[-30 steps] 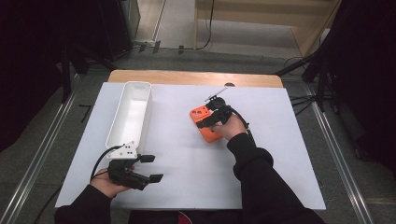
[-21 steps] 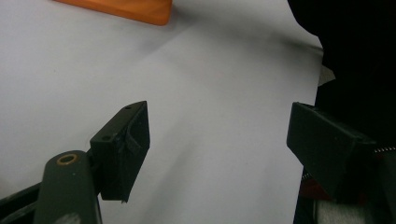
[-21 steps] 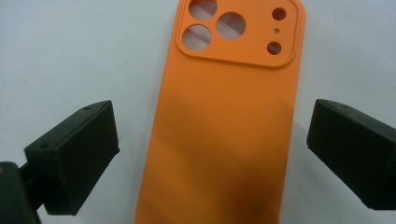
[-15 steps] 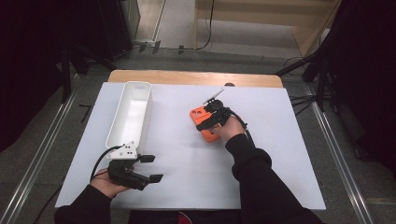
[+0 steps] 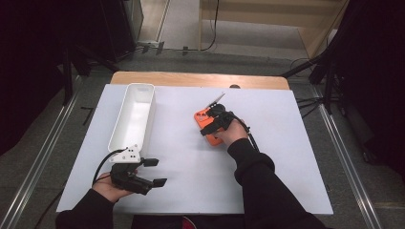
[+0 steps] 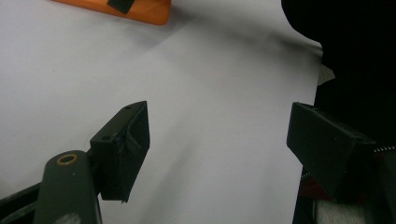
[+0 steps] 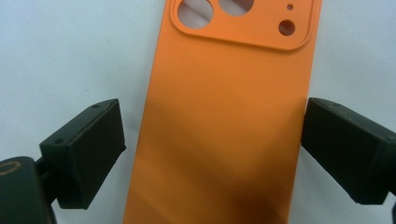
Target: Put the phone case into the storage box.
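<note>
Your right tool (image 7: 212, 154) has just begun to draw its jaws in, and the flat orange silicone phone case (image 7: 224, 130) lies between them, camera cut-outs at the far end. In the right gripper view the black pads (image 7: 86, 147) still stand off both long edges, a sliver of white showing on each side, so the tool is apart and nothing is clamped yet. From the high view the case (image 5: 204, 120) sits face down on the white sheet of the bench (image 5: 277, 157), right of centre, with your right tool (image 5: 216, 123) lowered over it and a little nearer the case's near end than a second ago.

That suggests the pickup is under way: the closing has started but the grip is not made. The case is thin and flexible, so squeezing across its width may bow it.

Your left tool (image 5: 152, 172) has not shifted; it rests at the near left of the bench, jaws apart and empty, just short of the long white plastic tray (image 5: 149, 102).
</note>
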